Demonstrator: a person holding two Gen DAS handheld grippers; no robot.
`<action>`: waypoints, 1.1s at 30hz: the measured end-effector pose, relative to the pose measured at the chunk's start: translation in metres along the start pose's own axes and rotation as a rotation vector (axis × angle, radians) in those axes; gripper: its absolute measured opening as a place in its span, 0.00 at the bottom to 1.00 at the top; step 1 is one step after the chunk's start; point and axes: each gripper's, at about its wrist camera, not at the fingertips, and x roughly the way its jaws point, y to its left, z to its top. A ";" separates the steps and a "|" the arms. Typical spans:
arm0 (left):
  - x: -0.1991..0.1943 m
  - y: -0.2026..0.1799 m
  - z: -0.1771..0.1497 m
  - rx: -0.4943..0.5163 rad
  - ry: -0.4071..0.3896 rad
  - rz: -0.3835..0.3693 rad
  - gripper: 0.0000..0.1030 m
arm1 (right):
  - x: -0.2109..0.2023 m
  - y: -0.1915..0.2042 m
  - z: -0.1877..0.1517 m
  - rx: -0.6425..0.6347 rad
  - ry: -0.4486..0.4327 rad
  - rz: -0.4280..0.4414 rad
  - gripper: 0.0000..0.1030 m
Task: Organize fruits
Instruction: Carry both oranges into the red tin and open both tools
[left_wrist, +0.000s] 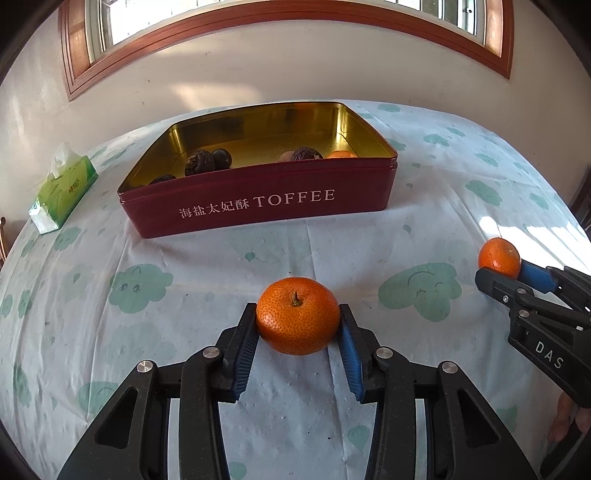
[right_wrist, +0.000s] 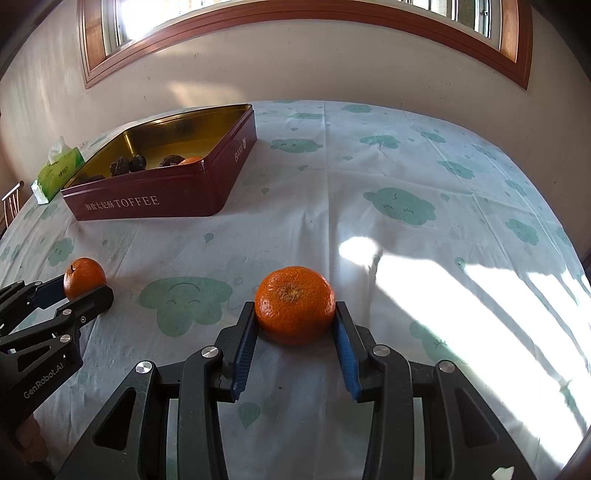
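Note:
My left gripper (left_wrist: 297, 314) is shut on a tangerine (left_wrist: 297, 320) with its stem up, low over the tablecloth; it also shows in the right wrist view (right_wrist: 84, 277). My right gripper (right_wrist: 295, 312) is shut on a second tangerine (right_wrist: 294, 304), seen at the right in the left wrist view (left_wrist: 499, 257). The red TOFFEE tin (left_wrist: 258, 201) stands open behind, to the left in the right wrist view (right_wrist: 147, 203). It holds a tangerine (left_wrist: 341, 154) and several dark wrinkled fruits (left_wrist: 199, 163).
A green tissue pack (left_wrist: 62, 190) lies left of the tin. The table wears a white cloth with green cloud prints (right_wrist: 369, 166). A wall and window sit behind. Bright sunlight falls on the cloth at right (right_wrist: 461, 295).

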 end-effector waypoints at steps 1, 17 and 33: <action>0.000 0.000 0.000 0.001 0.001 0.000 0.41 | 0.000 0.000 0.000 0.000 0.000 -0.001 0.37; -0.006 0.015 -0.002 -0.012 0.007 0.012 0.41 | 0.000 0.000 0.000 -0.006 -0.002 -0.010 0.36; -0.010 0.054 0.010 -0.064 0.000 0.043 0.41 | -0.011 0.008 0.014 -0.012 0.002 0.001 0.36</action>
